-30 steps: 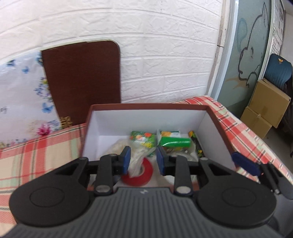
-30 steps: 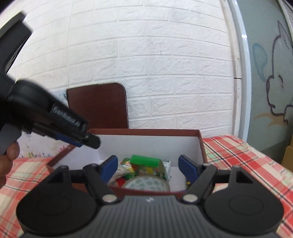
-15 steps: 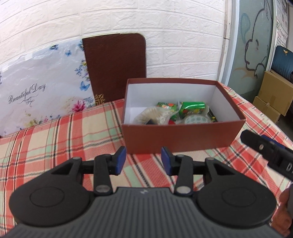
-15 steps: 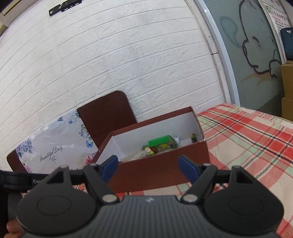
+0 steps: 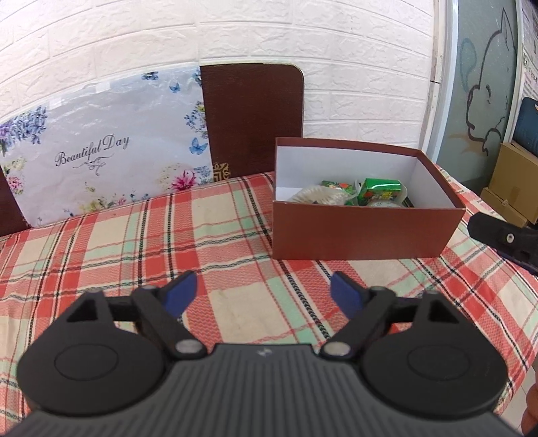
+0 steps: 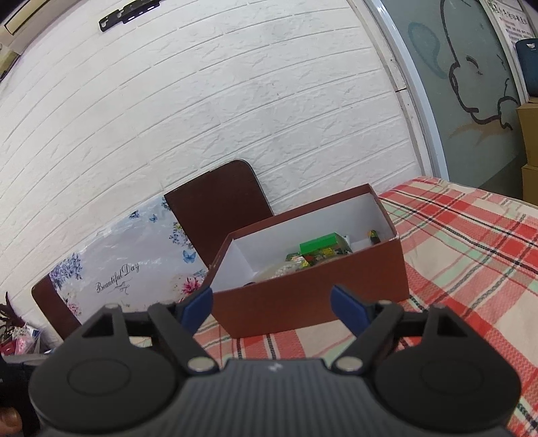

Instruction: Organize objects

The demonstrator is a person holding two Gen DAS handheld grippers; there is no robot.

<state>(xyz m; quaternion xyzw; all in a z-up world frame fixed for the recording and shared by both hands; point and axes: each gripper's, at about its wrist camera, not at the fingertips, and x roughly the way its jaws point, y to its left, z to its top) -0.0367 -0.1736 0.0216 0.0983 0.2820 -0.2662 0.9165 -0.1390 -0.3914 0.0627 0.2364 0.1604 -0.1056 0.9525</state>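
My left gripper (image 5: 264, 290) hangs over the red, green and cream plaid tablecloth (image 5: 134, 242) with its blue-tipped fingers (image 5: 180, 292) spread wide and nothing between them. Ahead of those fingers and off to their right stands the open reddish-brown cardboard box with a white inside (image 5: 363, 235), well apart from the tips. Inside it I see a green carton (image 5: 381, 190) lying on top, a small green packet (image 5: 338, 185) beside it, and a pale crinkled wrapper (image 5: 319, 195) toward the box's left end.

My right gripper (image 6: 272, 307) is also spread wide and holds nothing; the same box (image 6: 312, 292) sits straight ahead, its near wall showing between my fingertips, though not touching them. The green carton (image 6: 319, 243) shows over the rim.

Beyond the box, a dark brown board with rounded corners (image 5: 252, 117) leans against the white brick wall (image 5: 235, 30), and a floral panel lettered "Beautiful Day" (image 5: 101, 144) leans just left of it.
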